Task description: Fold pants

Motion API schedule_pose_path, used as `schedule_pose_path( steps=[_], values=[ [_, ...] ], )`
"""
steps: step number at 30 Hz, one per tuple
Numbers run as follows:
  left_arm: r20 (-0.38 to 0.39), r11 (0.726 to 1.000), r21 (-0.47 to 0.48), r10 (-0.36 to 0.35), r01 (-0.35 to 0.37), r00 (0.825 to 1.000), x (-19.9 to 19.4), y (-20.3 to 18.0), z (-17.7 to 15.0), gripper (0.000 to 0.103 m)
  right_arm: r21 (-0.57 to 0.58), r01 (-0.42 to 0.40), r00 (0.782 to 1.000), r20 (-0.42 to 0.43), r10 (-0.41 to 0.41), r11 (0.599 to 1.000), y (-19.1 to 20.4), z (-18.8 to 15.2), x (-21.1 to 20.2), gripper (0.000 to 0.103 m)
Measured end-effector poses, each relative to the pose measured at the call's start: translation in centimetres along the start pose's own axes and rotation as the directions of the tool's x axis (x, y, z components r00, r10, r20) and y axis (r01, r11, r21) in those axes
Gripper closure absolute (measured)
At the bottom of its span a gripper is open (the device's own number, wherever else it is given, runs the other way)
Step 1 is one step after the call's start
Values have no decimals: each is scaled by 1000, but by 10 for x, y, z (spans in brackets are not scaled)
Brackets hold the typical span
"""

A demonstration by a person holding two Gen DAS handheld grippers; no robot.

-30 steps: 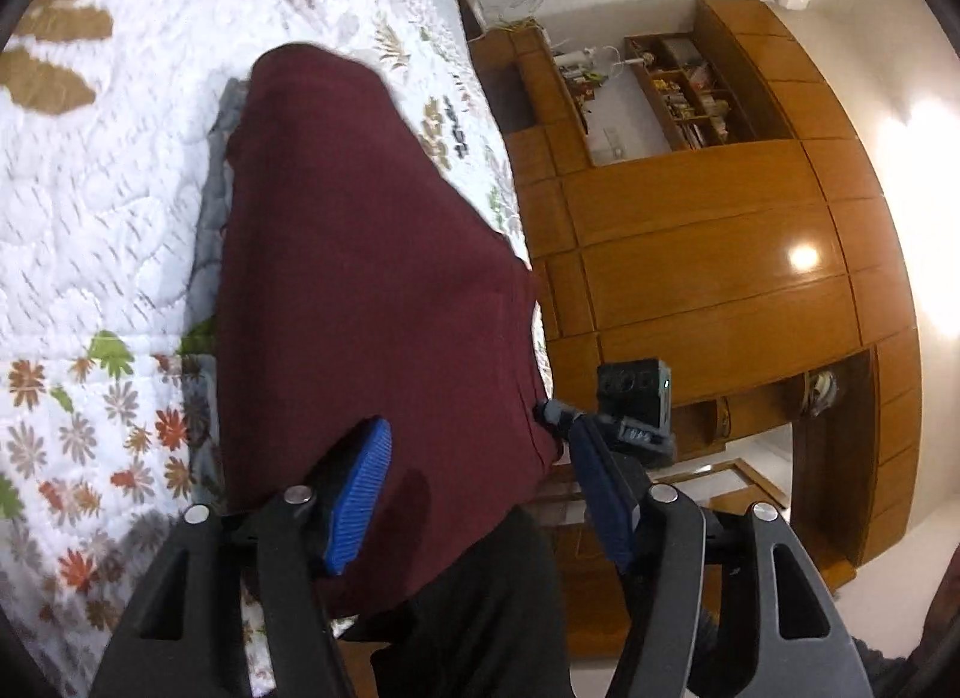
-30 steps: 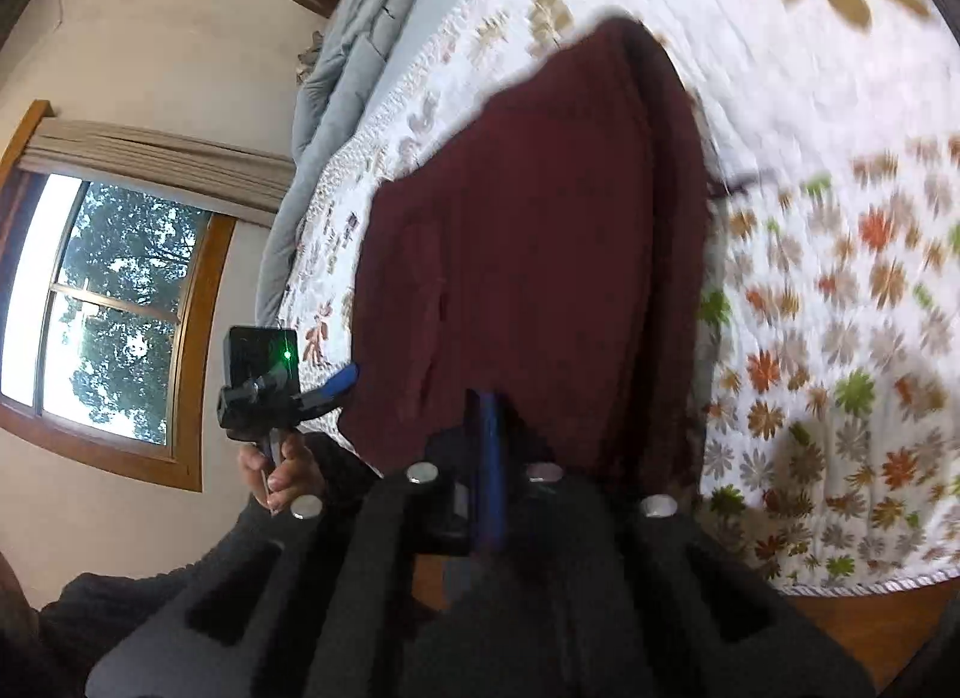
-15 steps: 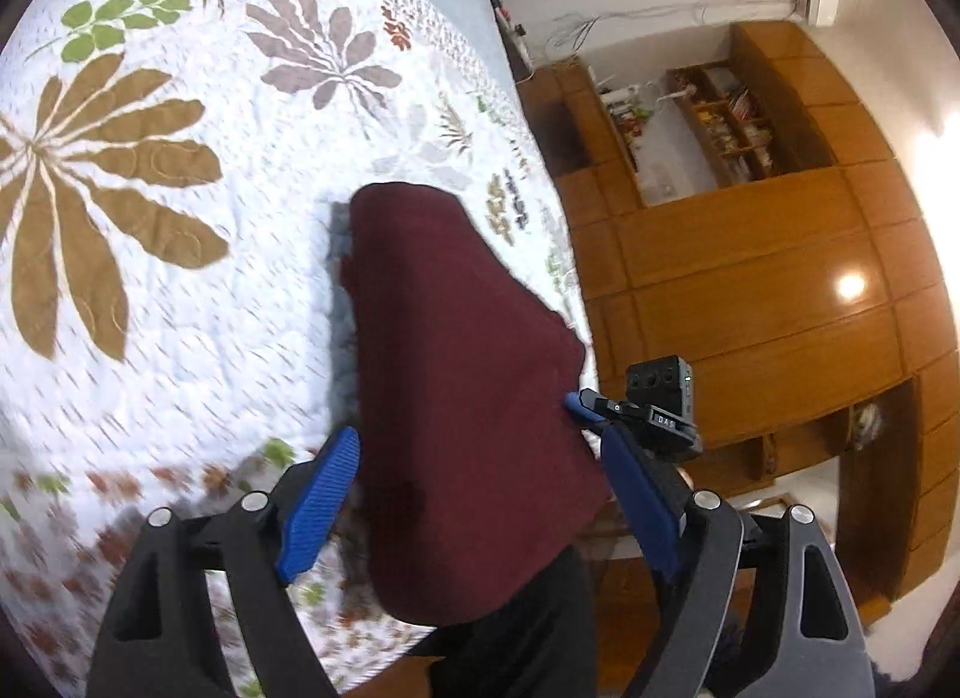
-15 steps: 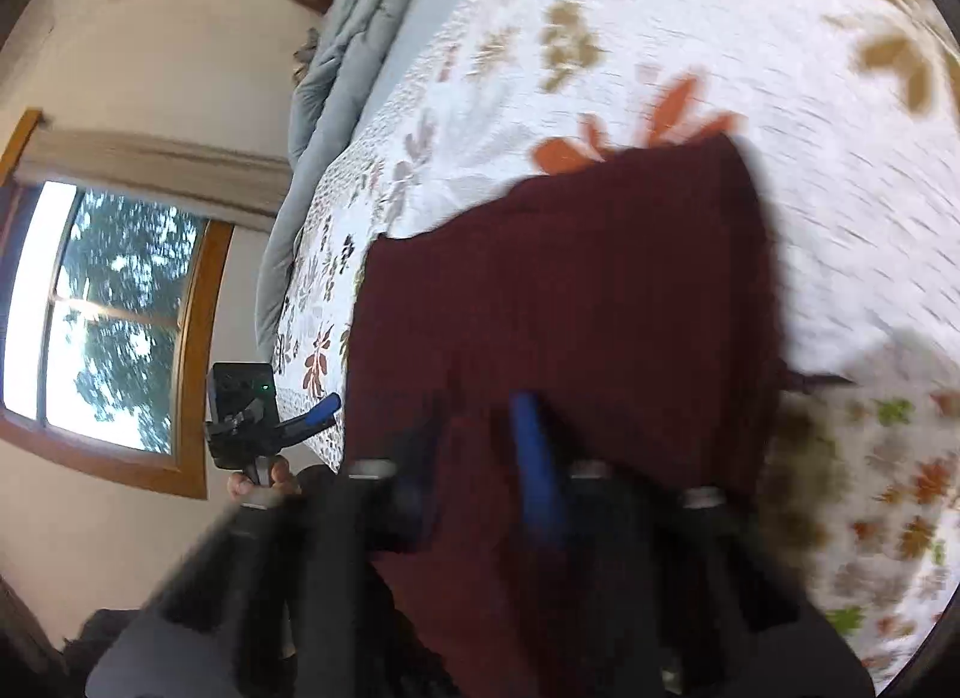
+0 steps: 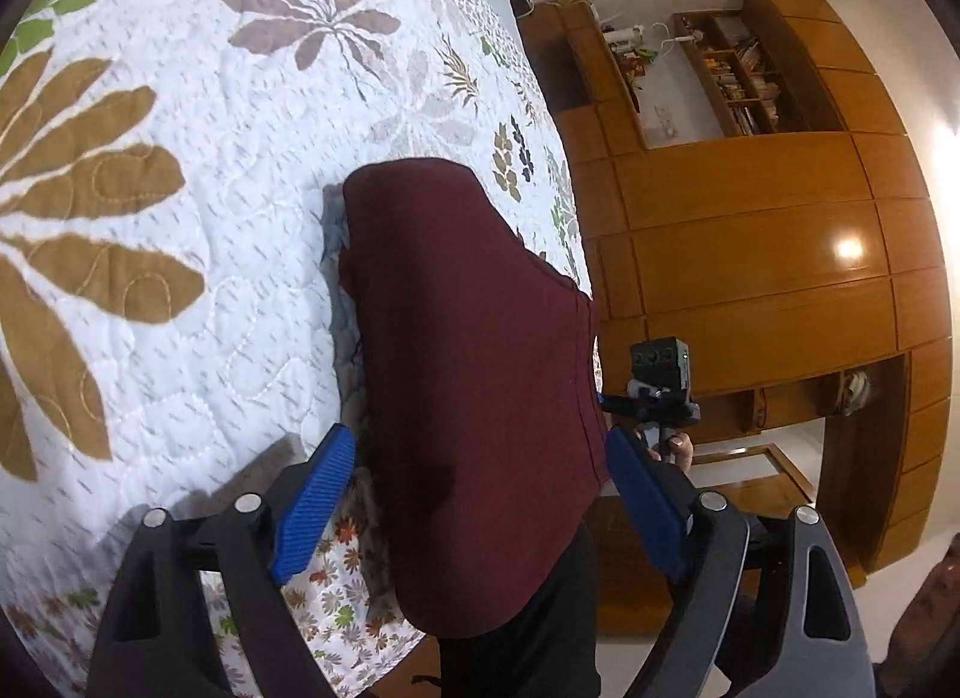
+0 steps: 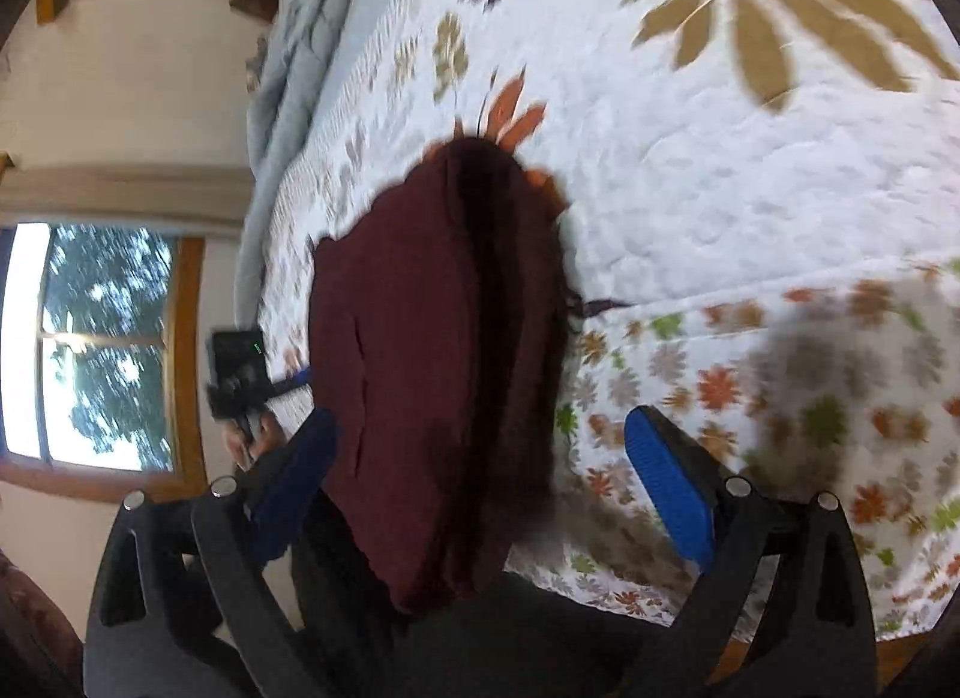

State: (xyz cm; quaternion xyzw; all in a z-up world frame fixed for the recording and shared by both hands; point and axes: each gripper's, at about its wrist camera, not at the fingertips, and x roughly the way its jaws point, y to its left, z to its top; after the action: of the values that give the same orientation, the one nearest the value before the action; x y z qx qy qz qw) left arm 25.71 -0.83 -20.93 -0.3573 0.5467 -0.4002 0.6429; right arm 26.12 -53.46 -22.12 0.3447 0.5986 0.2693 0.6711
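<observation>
Jaws of both the left gripper (image 5: pixel 474 518) and right gripper (image 6: pixel 486 488) have just been opening and stand spread, pads clear of the folded maroon cloth pants (image 5: pixel 474 374) between them, which lie at the edge of the white floral quilt (image 5: pixel 180 278); release looks done, next likely withdrawing, or regripping for another fold

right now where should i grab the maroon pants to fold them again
Probably the near end of the maroon pants, which overhangs the bed edge, so fingers can close above and below it. Come from the bed's edge: the left gripper and right gripper, jaws just opened, straddle that end without pressing it.
</observation>
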Motion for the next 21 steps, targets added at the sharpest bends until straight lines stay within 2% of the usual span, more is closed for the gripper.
schedule_pose_path(
  steps=[6, 12, 16, 18, 21],
  values=[
    [-38, 999, -45, -13, 12, 999, 9, 10, 4, 14, -10, 3, 998, -55, -4, 1000, 13, 7, 25, 4],
    [-112, 999, -33, 7, -11, 994, 29, 3, 5, 13, -8, -15, 994, -110, 14, 1000, 20, 17, 47, 2],
    [-151, 999, -30, 39, -44, 988, 44, 0, 5, 13, -24, 8, 992, -129, -11, 1000, 25, 19, 53, 2],
    [-162, 998, -34, 48, -54, 986, 50, -1, 4, 13, -15, -16, 991, -133, 14, 1000, 22, 19, 48, 5],
    [-176, 997, -43, 52, -61, 983, 57, -7, 5, 13, -3, -35, 992, -121, 35, 999, 15, 18, 40, 3]
  ],
)
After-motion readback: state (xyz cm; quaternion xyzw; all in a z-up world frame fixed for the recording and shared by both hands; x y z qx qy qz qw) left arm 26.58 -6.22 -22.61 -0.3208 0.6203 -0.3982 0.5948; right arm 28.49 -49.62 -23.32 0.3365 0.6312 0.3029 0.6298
